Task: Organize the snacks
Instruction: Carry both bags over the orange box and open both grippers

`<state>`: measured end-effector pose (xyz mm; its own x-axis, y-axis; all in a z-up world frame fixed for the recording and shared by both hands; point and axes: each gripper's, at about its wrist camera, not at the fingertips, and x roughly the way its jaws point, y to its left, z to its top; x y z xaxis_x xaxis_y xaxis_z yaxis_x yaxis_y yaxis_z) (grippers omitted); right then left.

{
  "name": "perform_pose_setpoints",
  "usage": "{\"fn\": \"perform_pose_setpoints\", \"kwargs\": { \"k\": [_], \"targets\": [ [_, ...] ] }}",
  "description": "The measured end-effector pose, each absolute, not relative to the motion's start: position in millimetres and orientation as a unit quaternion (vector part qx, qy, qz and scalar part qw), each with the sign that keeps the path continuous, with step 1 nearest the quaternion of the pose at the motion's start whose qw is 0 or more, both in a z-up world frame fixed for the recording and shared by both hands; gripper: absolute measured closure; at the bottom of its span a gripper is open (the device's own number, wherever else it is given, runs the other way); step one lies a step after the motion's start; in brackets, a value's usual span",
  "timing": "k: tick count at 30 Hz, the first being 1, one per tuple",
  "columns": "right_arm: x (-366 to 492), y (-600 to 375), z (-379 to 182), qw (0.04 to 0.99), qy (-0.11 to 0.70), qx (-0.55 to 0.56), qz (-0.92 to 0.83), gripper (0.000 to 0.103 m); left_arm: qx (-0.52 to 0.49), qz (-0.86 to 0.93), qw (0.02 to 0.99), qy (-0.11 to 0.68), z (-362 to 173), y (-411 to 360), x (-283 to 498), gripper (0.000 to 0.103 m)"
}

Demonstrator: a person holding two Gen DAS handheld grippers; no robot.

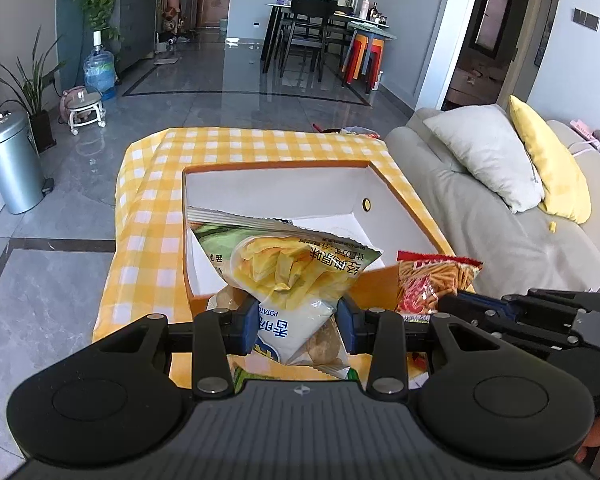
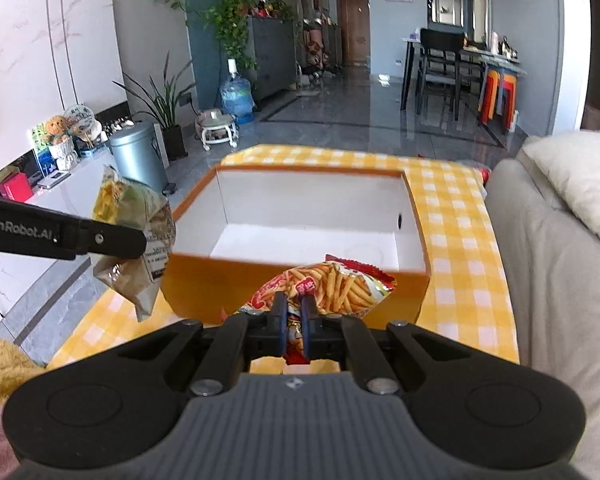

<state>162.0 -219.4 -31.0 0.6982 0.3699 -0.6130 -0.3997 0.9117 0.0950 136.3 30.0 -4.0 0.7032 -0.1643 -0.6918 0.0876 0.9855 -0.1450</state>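
My left gripper (image 1: 298,316) is shut on a yellow and green potato chip bag (image 1: 296,272), pinched at its lower half and held above the table. The right wrist view shows this chip bag (image 2: 136,216) hanging left of the box's near left corner, with a left finger (image 2: 100,238) across it. My right gripper (image 2: 295,312) is shut on a red bag of fries sticks (image 2: 332,286), held just in front of the box's near wall. An orange box (image 2: 300,266) with a white inside stands open on the yellow checked tablecloth (image 2: 456,216); its floor looks bare. The red bag (image 1: 432,280) also shows beside the box (image 1: 272,166).
A grey sofa (image 1: 492,220) with a white and a yellow cushion runs along the table's right side. Another snack packet (image 1: 356,131) lies at the table's far edge. A metal bin (image 2: 138,158) and grey tiled floor are to the left.
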Motion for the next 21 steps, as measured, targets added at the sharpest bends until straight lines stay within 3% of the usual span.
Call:
{"fn": "perform_pose_setpoints", "kwargs": {
  "k": [13, 21],
  "targets": [
    [204, -204, 0, 0.922, 0.293, -0.064, 0.246, 0.101, -0.017, -0.07, 0.921, 0.383, 21, 34, 180, 0.059],
    [244, -178, -6, 0.91, 0.296, -0.111, 0.269, 0.101, 0.012, -0.065, 0.899, 0.433, 8, 35, 229, 0.059]
  ]
}}
